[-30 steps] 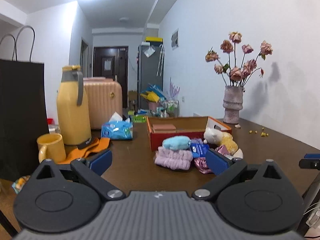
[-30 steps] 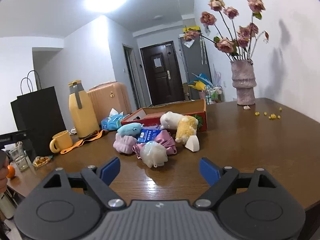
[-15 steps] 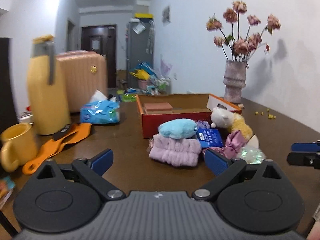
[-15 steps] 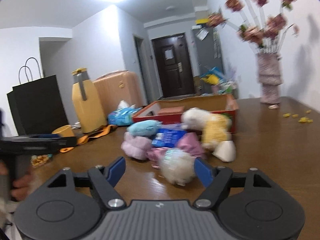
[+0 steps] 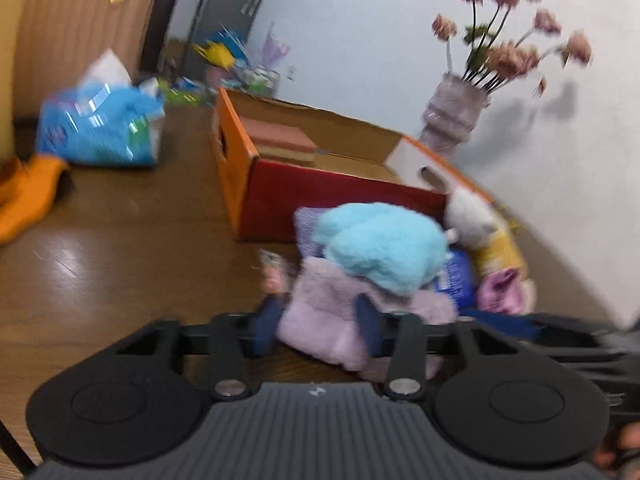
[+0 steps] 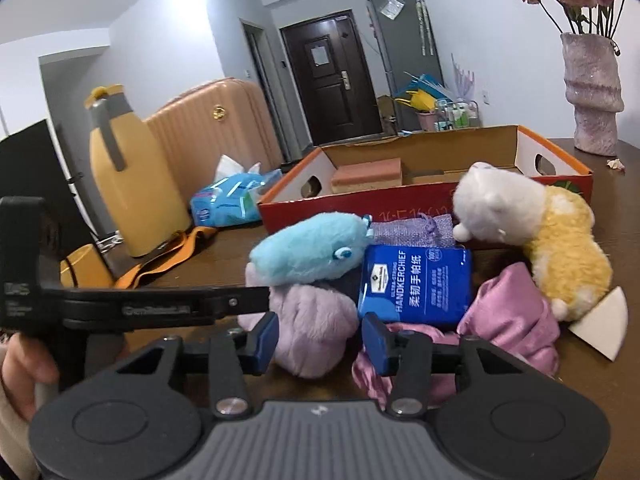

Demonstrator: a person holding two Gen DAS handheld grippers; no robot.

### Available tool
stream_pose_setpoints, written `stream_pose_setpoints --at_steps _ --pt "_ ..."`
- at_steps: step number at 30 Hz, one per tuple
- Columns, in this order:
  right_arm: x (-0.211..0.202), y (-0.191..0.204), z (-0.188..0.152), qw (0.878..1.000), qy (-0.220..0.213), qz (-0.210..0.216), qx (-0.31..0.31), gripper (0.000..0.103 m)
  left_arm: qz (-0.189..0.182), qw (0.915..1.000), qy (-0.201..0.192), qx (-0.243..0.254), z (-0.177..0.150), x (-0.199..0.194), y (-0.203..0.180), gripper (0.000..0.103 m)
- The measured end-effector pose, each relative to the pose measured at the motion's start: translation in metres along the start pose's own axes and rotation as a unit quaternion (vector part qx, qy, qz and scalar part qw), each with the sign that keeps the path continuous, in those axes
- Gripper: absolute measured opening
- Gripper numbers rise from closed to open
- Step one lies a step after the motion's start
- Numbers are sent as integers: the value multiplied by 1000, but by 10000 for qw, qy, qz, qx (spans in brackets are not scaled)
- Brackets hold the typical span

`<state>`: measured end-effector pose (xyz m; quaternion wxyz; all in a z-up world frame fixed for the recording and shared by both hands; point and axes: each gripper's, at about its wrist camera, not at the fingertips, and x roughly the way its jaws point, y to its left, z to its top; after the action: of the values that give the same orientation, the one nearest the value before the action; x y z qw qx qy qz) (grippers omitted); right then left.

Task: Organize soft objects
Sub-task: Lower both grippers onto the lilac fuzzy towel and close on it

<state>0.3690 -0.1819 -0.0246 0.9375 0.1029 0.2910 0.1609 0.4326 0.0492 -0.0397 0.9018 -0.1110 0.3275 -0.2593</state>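
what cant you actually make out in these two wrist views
- Left wrist view: motion blur smears the lilac plush, so grip contact is unclear.
- Right wrist view: the blue plush hides the lilac plush's top.
- Both views: the box wall hides its floor.

My left wrist view is smeared by motion blur: the flowers [image 5: 516,52], the blue tissue pack [image 5: 100,128] and the plush pile all lack clean edges, and only my own tongs' body stays fairly sharp. A soft glare patch lies on the brown table [image 5: 68,264], and the flowers cast a grey shadow on the white wall [image 5: 360,20]. My right wrist view is sharp and evenly lit; print on the blue handkerchief pack [image 6: 416,284] reads clearly. Both views bow strongly at the edges and darken in the corners.
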Motion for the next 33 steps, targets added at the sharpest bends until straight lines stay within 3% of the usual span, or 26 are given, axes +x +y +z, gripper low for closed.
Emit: stream_pose_setpoints --at_steps 2,3,4,5,7,12,17,20,23,25,27,28,29,31,33 --pt "5 0 0 10000 4 13 14 45 -112 9999 -33 -106 -3 -3 3 25" --pt "5 -1 -1 10000 -5 42 26 39 -144 9998 -33 -102 -4 -5 3 23" --pt "6 -1 -1 10000 29 58 40 27 -120 9999 -28 -85 -4 -5 1 20" --pt "4 -1 -1 9999 53 62 74 25 -9 10000 -16 -58 -6 -8 -2 13" --pt "-5 -1 -1 9998 89 154 74 24 104 9999 -20 -43 -10 -19 -11 11" --pt "-60 10 -9 9973 139 544 -479 23 283 9990 -127 -316 -40 -70 -47 10" --pt "-106 6 -28 9897 790 1063 -536 23 114 9949 -68 -1000 -86 -122 -80 10" --pt "-108 -9 -45 9896 1016 922 -434 28 -363 9917 57 -1231 -109 -124 -88 12" --pt "-110 -20 -54 9947 804 620 -131 34 -68 9929 136 -1176 -115 -115 -97 13" --pt "-121 -20 -55 9972 518 536 -81 39 22 9939 -26 -1099 -111 -120 -100 17" --pt "-129 -20 -57 9984 232 505 -62 43 149 9948 -280 -968 -107 -126 -102 35" --pt "-128 -21 -58 9985 191 522 -16 48 246 9949 -362 -910 -105 -127 -102 49" --pt "-127 -22 -60 9983 183 544 50 48 373 9951 -413 -822 -104 -125 -102 55" --pt "-118 -25 -65 9977 265 578 237 47 579 9953 -342 -691 -103 -115 -101 55" --pt "-109 -27 -71 9970 368 554 383 42 533 9957 -216 -733 -104 -105 -97 53"
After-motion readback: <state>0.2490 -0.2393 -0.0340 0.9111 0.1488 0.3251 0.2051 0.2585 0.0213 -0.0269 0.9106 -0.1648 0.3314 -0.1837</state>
